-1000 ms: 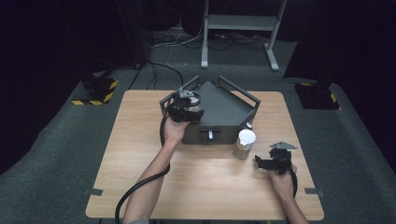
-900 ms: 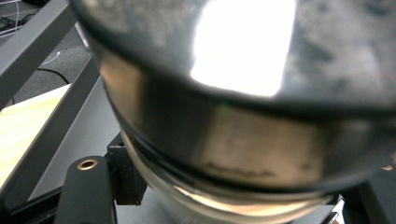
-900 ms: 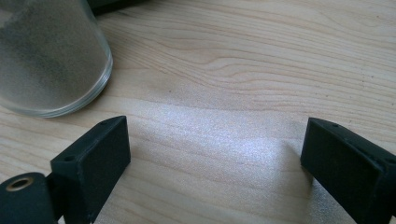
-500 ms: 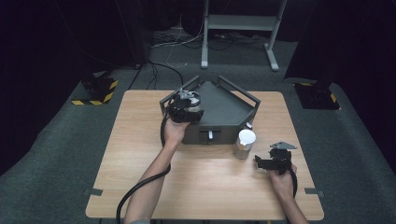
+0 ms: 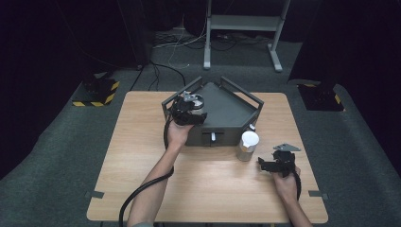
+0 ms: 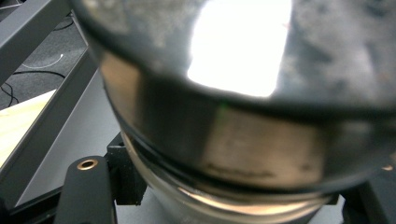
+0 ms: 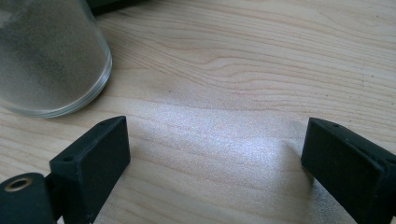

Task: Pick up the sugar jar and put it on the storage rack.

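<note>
Glass jar (image 6: 243, 140): clear-walled with a metallic band, no lid visible on it, clamped in the left gripper (image 5: 188, 109) over the dark tray (image 5: 227, 111) near the bench's far edge. Judgement: the jar is in the grip but not set down, so placing it remains. A second container (image 5: 248, 145), white-lidded and frosted, stands untouched on the bench (image 5: 142, 142) just in front of the tray's near right corner. The right gripper (image 7: 212, 154) rests beside it, jaws spread wide and holding nothing.
</note>
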The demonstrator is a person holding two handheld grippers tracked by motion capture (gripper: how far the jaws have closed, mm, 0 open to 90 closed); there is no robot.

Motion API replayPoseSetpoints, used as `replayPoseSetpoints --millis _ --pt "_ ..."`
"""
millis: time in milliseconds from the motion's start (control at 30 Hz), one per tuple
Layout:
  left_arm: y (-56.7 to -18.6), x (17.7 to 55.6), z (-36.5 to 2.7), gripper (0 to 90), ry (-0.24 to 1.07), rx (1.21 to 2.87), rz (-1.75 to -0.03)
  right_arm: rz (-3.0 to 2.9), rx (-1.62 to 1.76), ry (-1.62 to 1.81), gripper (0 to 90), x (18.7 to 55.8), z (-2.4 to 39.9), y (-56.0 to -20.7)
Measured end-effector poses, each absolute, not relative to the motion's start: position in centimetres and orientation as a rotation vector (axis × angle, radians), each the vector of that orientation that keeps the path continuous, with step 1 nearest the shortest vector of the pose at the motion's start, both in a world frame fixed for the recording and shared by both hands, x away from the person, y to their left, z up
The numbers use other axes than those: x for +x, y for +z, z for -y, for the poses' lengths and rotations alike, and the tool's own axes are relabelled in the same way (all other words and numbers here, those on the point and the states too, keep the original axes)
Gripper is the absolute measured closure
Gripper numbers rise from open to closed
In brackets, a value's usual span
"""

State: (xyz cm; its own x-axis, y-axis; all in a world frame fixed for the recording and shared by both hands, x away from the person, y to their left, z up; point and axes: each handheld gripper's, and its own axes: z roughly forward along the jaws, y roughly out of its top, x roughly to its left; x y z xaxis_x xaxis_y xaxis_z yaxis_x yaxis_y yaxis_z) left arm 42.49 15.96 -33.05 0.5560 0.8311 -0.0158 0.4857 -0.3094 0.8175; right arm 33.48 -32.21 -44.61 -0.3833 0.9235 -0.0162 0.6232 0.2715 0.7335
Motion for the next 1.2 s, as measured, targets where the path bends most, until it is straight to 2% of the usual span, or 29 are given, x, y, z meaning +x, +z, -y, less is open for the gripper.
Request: replayPoseSetpoints --millis 567,700,800,1200 --pt "-33.3 42.1 -15.7 30.0 0.560 1.968 -1.054 -2.103 1.394 0.905 7.5 33.5 32.2 -44.6" --pt "-33.2 41.8 -15.9 15.9 0.556 1.928 -1.059 -2.103 1.394 0.905 7.5 33.5 32.2 -44.6" --pt "-32.9 41.6 -15.8 10.0 0.563 1.939 -1.047 -2.103 1.394 0.905 7.5 33.5 32.2 -44.6" --pt "-32.4 40.3 -16.7 4.1 0.558 1.934 -1.034 -2.104 1.394 0.905 7.5 33.5 32.2 -44.6"
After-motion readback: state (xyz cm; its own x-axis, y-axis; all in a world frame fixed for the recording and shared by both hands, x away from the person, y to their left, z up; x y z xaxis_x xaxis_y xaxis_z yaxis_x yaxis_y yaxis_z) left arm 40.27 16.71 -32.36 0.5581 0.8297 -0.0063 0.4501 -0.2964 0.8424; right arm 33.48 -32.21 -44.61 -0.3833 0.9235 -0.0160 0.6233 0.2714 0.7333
